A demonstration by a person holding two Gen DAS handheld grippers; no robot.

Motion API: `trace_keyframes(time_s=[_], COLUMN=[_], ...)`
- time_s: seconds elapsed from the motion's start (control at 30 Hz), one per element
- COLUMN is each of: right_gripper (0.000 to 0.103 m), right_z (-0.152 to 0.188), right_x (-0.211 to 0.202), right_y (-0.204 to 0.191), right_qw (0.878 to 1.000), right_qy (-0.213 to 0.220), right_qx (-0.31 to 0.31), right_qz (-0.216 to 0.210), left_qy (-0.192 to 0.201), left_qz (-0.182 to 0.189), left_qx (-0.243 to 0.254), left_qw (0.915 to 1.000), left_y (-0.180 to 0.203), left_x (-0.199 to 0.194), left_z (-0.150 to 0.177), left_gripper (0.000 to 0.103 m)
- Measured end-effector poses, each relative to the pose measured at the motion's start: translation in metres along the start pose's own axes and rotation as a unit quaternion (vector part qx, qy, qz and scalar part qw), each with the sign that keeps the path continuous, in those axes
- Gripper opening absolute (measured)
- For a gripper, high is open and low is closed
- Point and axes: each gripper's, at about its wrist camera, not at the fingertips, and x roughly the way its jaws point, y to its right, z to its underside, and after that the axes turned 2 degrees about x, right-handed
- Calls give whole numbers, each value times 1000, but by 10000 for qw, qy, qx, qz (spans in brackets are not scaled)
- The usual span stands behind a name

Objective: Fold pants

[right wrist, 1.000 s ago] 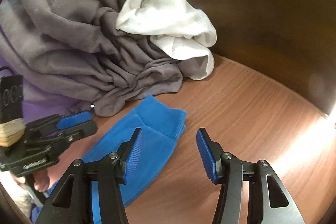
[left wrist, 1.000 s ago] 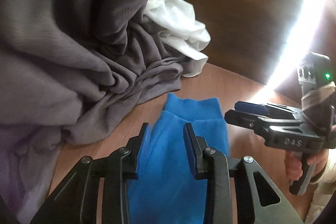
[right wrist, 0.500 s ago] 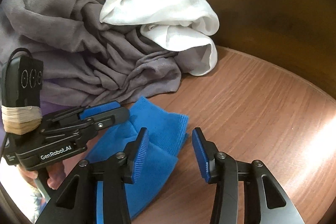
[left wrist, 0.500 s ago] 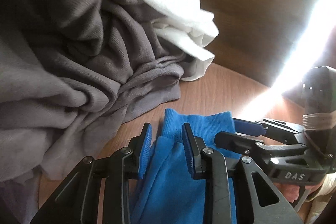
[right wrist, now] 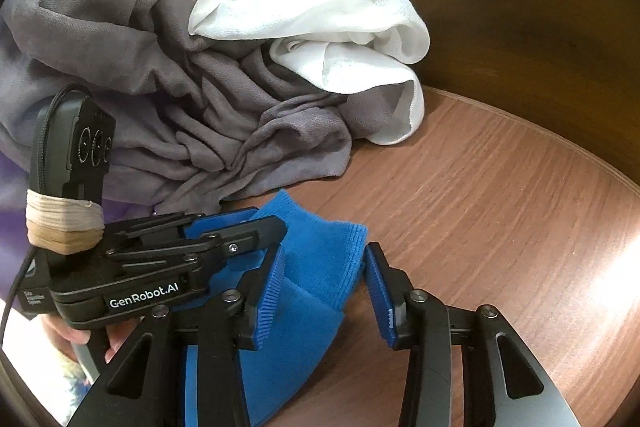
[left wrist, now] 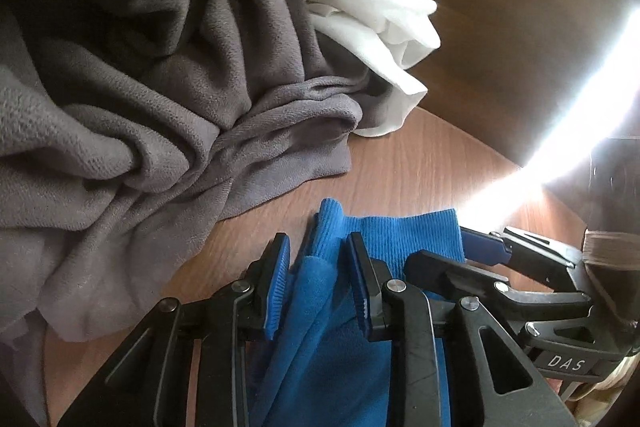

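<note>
Both grippers pointed down at the blue pants (left wrist: pixel 340 327) on the wooden table (right wrist: pixel 500 207). Left gripper (left wrist: pixel 318 285) straddled a raised fold at one ribbed cuff of the pants; its jaws stood narrowly apart, with blue cloth between the blue pads, yet a gap showed on the left side, so I cannot tell whether they pinched the fold. Right gripper (right wrist: pixel 324 291) was closing, its jaws either side of the other cuff's edge; the left pad lay against the cloth while the right pad stood clear of it over bare wood, so nothing was clamped. In the left wrist view the right gripper (left wrist: pixel 472 263) reached in from the right, its tips at the cuff's corner. In the right wrist view the left gripper (right wrist: pixel 256 225) came in from the left, over the same garment, with a hand (right wrist: pixel 86 337) partly showing beneath its handle.

Just beyond the cuffs lay a crumpled grey garment (right wrist: pixel 180 107), near the pants but apart from them. Draped over its far right side was a white cloth (right wrist: pixel 320 23), its end touching the table. A purple fabric (right wrist: pixel 12 187) showed at the left edge, under the grey one. Bright glare (left wrist: pixel 560 147) crossed the table at the right.
</note>
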Motion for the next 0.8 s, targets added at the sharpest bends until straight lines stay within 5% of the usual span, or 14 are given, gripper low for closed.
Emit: trace_keyframes(time_s=[0.33, 0.8], right_gripper=[18, 15], right_z=[-7, 6], right_x=[-4, -71], right_y=[-8, -75], right_qw=[9999, 9844], right_qy=[-5, 746], right_qx=[-149, -1544], right_qz=[-71, -380], left_qy=[183, 1175], left_qz=[-207, 2], left_qx=[253, 309], left_qw=[9993, 9926], left_y=[21, 27], left_x=[-7, -108], left_z=[1, 37], left_gripper=[16, 15])
